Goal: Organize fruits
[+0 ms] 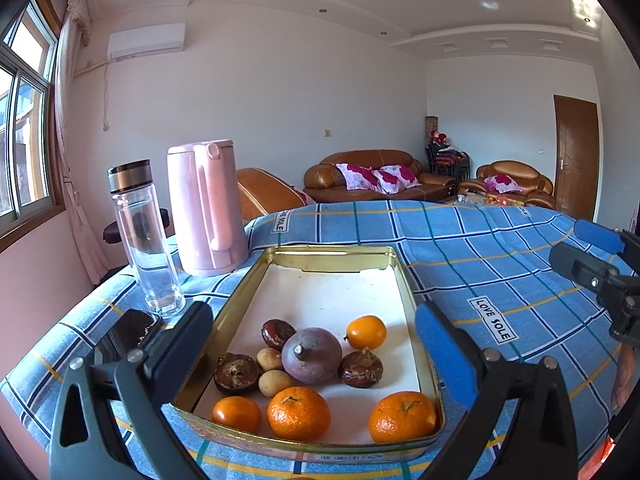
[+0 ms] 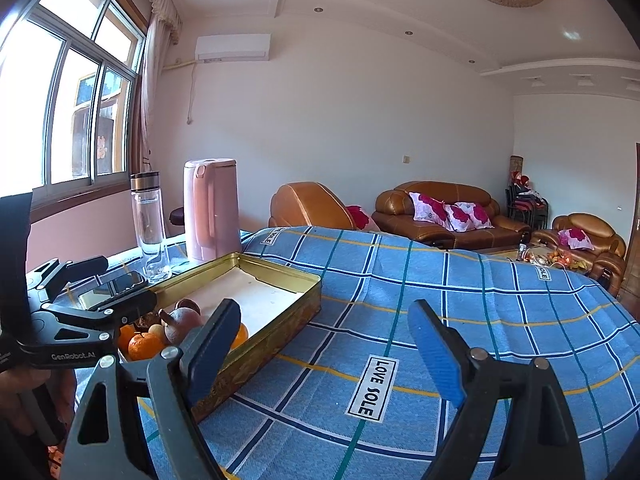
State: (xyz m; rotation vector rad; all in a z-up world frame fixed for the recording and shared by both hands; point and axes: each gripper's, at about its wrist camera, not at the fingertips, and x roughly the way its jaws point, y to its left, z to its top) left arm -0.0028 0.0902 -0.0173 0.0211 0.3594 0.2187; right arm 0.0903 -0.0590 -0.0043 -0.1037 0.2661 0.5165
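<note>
Left gripper [image 1: 316, 344] jaws wide apart, nothing between the pads, hovering over the near end of the tin [image 1: 404, 280]. Right gripper [image 2: 324, 344] also spread, empty, above bare cloth [image 2: 460, 280] at the tin's 3 o'clock. All fruit in the tin's near half: three oranges [image 1: 298, 414] along the front wall, a smaller one [image 1: 366, 333] at 1 o'clock from the purple fruit [image 1: 312, 356]. Jug [image 1: 206, 208] and bottle [image 1: 144, 236] at the tin's 10 o'clock.
</note>
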